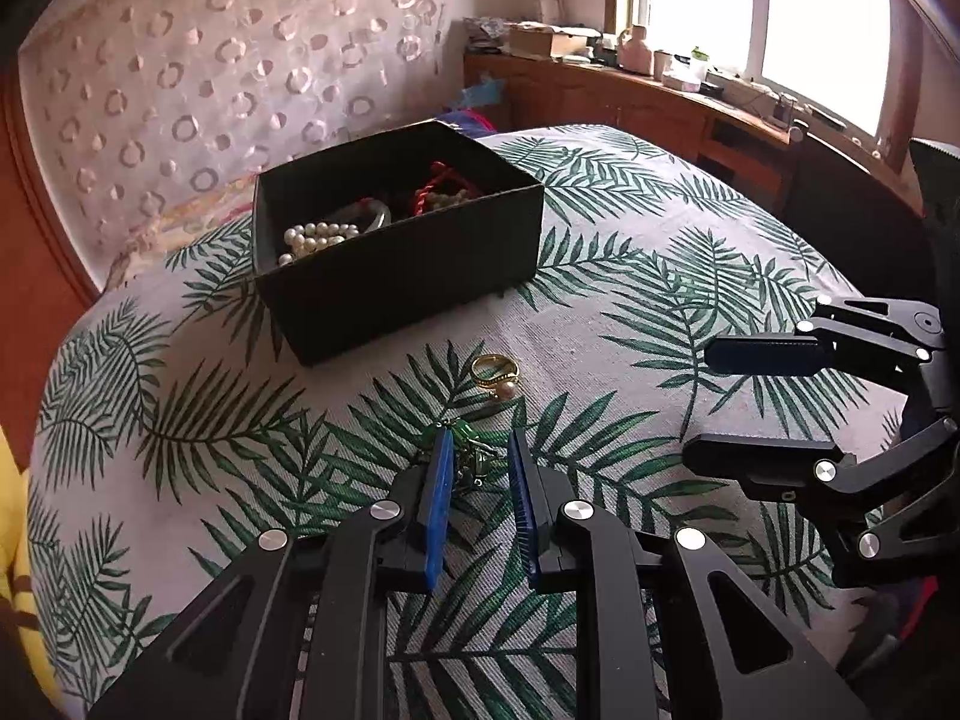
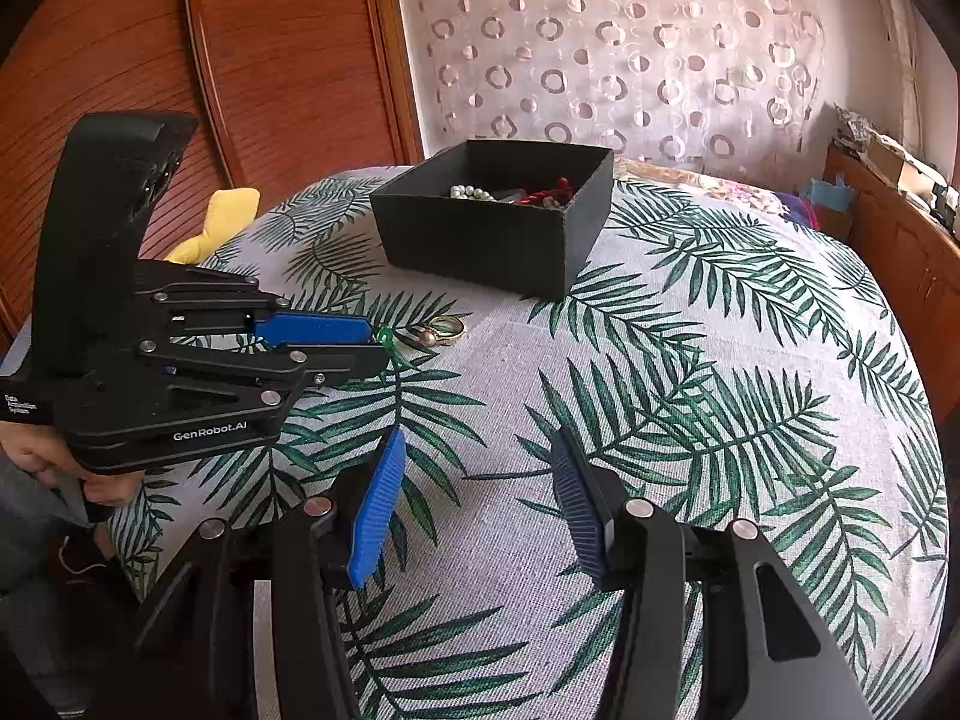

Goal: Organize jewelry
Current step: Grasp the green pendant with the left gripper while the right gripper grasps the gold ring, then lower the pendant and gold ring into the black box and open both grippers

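Note:
A black open box [image 1: 414, 276] stands on the leaf-print cloth and holds a white pearl strand [image 1: 315, 238], a grey bangle and red cord jewelry [image 1: 441, 180]. It also shows in the right wrist view [image 2: 480, 234]. A gold ring with a pearl [image 1: 495, 373] lies on the cloth in front of the box; it also shows in the right wrist view [image 2: 441, 329]. A green beaded piece [image 1: 471, 450] lies between the tips of my left gripper [image 1: 480, 441], whose jaws are narrowly open around it. My right gripper [image 2: 477, 441] is open and empty above bare cloth.
The leaf-print tablecloth [image 2: 690, 396] covers a rounded table. A yellow cushion [image 2: 219, 222] lies at its far left edge. A wooden sideboard with clutter [image 1: 654, 90] stands under the window. A patterned curtain hangs behind the box.

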